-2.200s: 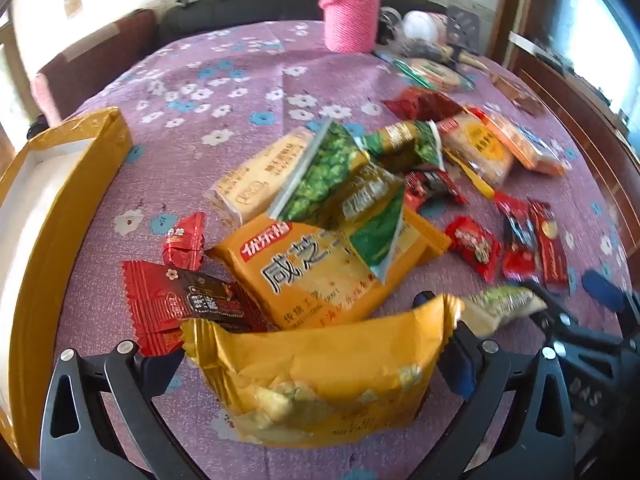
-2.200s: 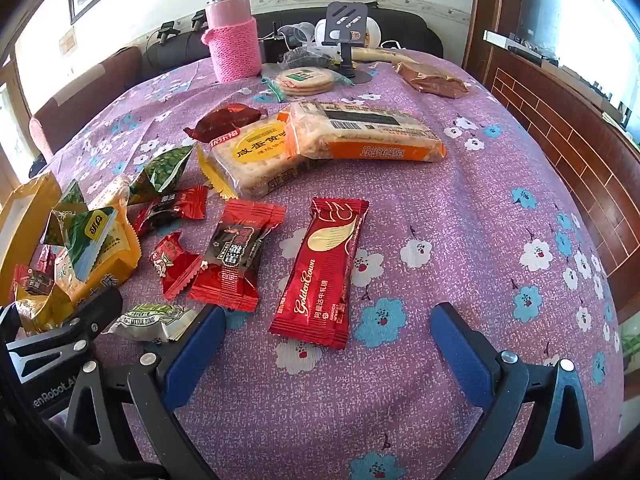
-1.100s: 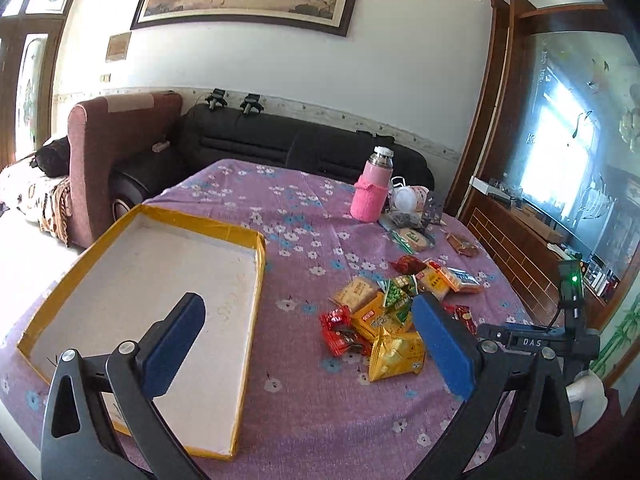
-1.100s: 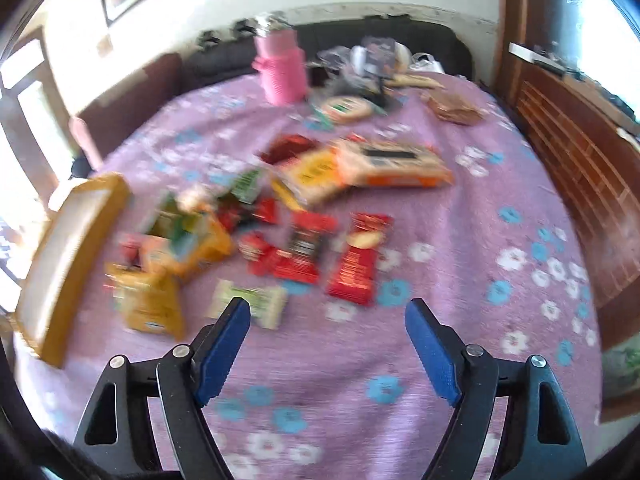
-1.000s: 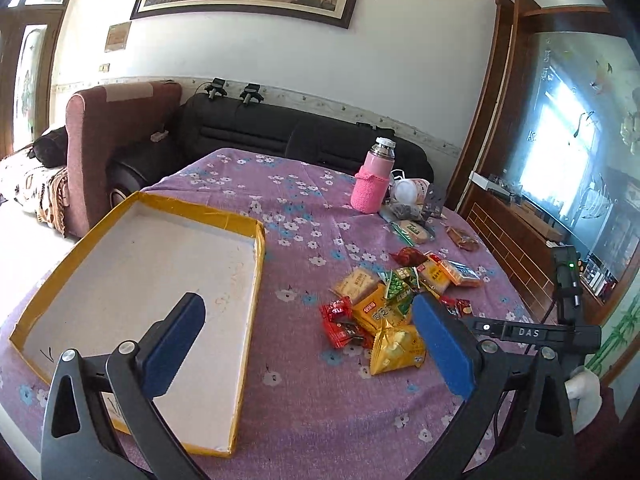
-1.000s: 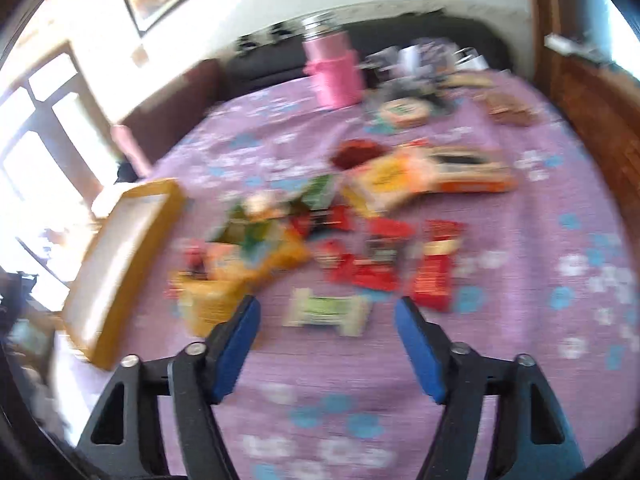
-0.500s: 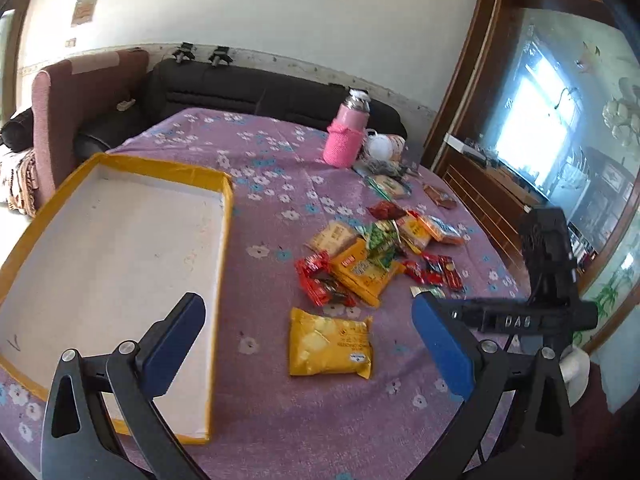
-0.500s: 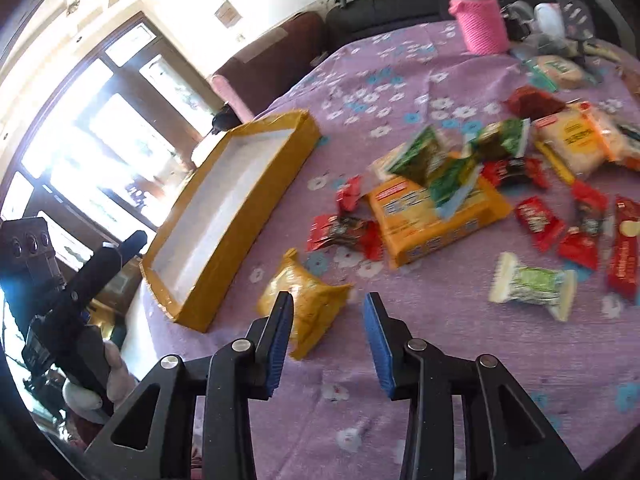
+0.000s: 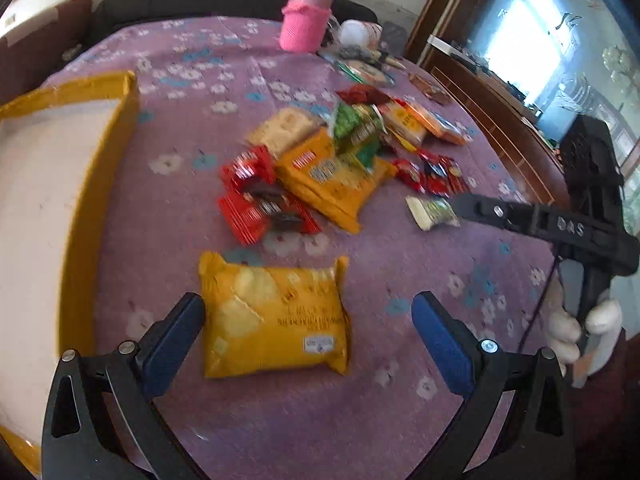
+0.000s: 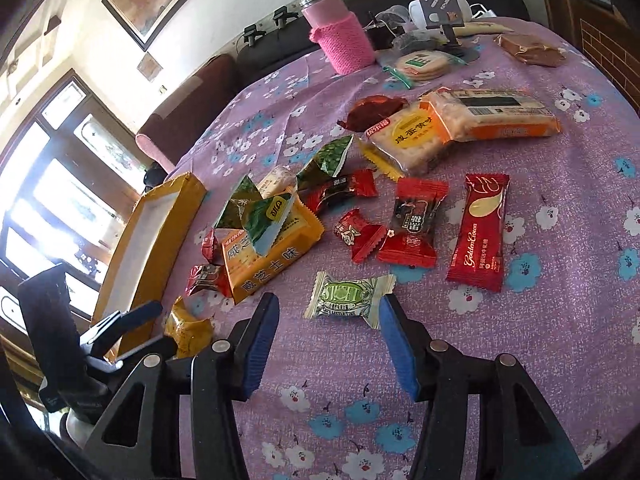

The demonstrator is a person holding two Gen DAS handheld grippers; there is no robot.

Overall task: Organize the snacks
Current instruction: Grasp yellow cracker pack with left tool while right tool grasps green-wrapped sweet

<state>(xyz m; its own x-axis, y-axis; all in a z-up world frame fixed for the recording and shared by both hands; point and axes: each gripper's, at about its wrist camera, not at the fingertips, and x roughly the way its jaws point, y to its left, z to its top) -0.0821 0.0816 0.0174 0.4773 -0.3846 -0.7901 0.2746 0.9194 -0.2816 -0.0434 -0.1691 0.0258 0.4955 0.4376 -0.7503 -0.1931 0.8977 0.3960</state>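
- Since the earlier look, the yellow snack bag had left the left gripper and lay flat on the purple flowered cloth, a little apart from the snack pile.
- It lay alone, just beside the yellow tray, likely so it could go in next.
- The left gripper had come down low over the bag. Its blue fingers were wide apart; the left one was at the bag's edge, the right one well clear. Nothing was pinched.
- The right gripper pointed at a small green candy. Its fingers were apart and opening, one on each side of the candy's near end, not pressing it.
- That candy sat by itself, near the red packs and the long red bar, so I think it was an easy one to grab.
- The tray was shallow, with low yellow walls and a bare white floor, so there was lots of room inside.
- Its long wall stood between the bag and that floor, so the bag would need a lift over it, I think.
- The cloth near both grippers was open. The crowded part was farther back, and the pink bottle stood well away.
- A person's gloved hand held the right gripper's handle near the table's right edge.
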